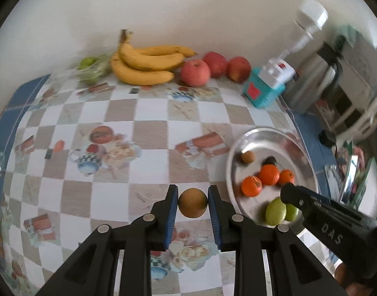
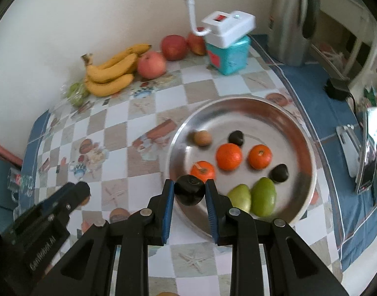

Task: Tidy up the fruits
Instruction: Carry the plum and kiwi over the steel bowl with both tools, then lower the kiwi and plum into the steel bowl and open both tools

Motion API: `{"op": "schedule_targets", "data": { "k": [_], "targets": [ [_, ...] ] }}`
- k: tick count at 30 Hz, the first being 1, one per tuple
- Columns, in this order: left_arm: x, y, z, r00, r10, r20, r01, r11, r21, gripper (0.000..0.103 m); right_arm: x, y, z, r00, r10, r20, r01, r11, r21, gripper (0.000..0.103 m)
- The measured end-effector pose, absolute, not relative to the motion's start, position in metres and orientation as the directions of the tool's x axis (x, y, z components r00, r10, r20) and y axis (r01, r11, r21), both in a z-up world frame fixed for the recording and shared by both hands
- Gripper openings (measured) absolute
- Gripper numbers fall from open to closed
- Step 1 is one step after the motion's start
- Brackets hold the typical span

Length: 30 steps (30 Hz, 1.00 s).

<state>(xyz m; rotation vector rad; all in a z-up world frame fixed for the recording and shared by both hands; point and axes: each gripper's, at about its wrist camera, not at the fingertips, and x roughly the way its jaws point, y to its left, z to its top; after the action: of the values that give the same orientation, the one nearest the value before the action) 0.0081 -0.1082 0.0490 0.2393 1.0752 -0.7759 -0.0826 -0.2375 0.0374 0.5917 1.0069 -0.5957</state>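
My left gripper [image 1: 193,203] is shut on a small round brown fruit [image 1: 193,202], held above the checked tablecloth left of the metal plate [image 1: 257,135]. My right gripper [image 2: 189,193] is shut on a small black fruit [image 2: 189,192] over the near left rim of the plate [image 2: 309,153]. In the plate lie three oranges [image 2: 229,156], two green fruits [image 2: 263,196], two black fruits [image 2: 279,172] and a small brown fruit [image 2: 202,138]. The right gripper's body shows in the left wrist view [image 1: 321,219]; the left gripper's body shows in the right wrist view [image 2: 48,212].
Bananas [image 1: 144,64], three red apples [image 1: 195,72] and bagged green fruit [image 1: 92,69] lie along the wall. A teal box with a white lamp [image 2: 229,46] and a steel kettle [image 2: 292,24] stand at the back right. A phone on a stand [image 2: 366,153] is at right.
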Motion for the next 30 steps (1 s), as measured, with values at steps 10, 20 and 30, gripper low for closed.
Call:
{"op": "schedule_targets", "data": {
  "k": [10,20,30],
  "targets": [
    [-0.022,-0.158,0.021,0.125,-0.498,-0.858,0.764,0.601,-0.237,0.027,-0.105,-0.273,0.015,0.377,-0.176,-0.909,0.772,0.602,0.203,0.027],
    [-0.028,-0.177,0.007,0.109,-0.524,-0.844,0.786,0.566,-0.250,0.027,-0.106,-0.287,-0.003,0.380,-0.142,-0.914,0.781,0.579,0.235,0.027],
    [-0.026,-0.181,-0.004,0.093,-0.510,-0.855,0.775,0.576,-0.260,0.029,-0.103,-0.291,-0.013,0.368,-0.122,-0.922,0.789,0.565,0.241,0.027]
  ]
}}
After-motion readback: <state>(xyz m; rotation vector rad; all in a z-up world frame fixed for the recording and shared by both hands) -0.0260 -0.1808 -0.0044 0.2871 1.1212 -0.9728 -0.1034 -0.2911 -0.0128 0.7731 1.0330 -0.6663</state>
